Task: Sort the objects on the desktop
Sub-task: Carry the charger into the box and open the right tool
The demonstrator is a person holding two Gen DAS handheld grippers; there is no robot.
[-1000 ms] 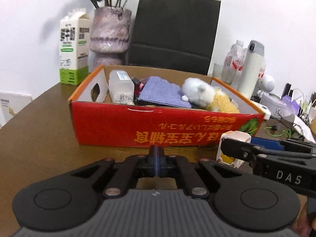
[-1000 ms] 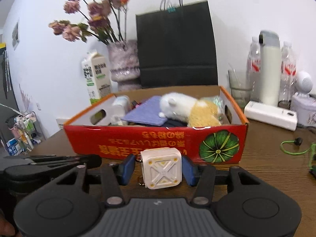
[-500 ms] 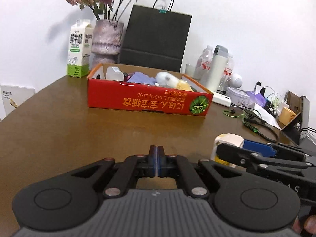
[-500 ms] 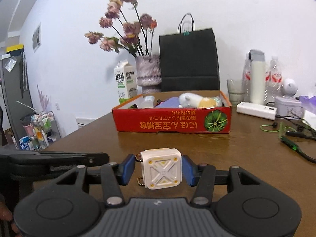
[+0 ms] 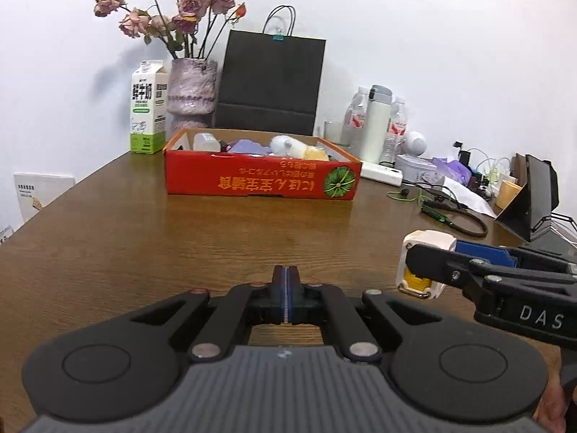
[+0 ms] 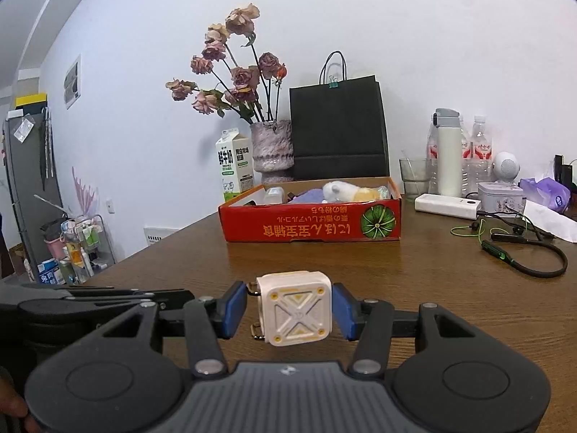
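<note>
1. A small cream cube (image 6: 294, 313) with a raised X and yellow corners on its face sits between the blue pads of the right gripper (image 6: 290, 312), clear of the wooden table (image 6: 432, 288) below it.
2. The right gripper is clamped on the cube; a small metal clip sticks out of the cube's left side by the left pad (image 6: 232, 308).
3. The left gripper (image 5: 285, 297) has its blue pads pressed together with nothing between them, and it hovers over bare tabletop.
4. In the left wrist view the cube (image 5: 423, 263) shows to the right, just beside the left gripper.
5. Well beyond both grippers stands a red cardboard box (image 6: 312, 225), printed with a green pumpkin; a white plush toy (image 6: 339, 191), a purple cloth (image 6: 308, 195) and a clear container (image 6: 274, 195) lie inside.
6. Behind the box stand a milk carton (image 6: 233, 164), a vase of dried roses (image 6: 272, 146) and a black paper bag (image 6: 339, 126).
7. To the right are bottles (image 6: 479, 148), a white power bank (image 6: 447, 206) and cables (image 6: 523, 252).
</note>
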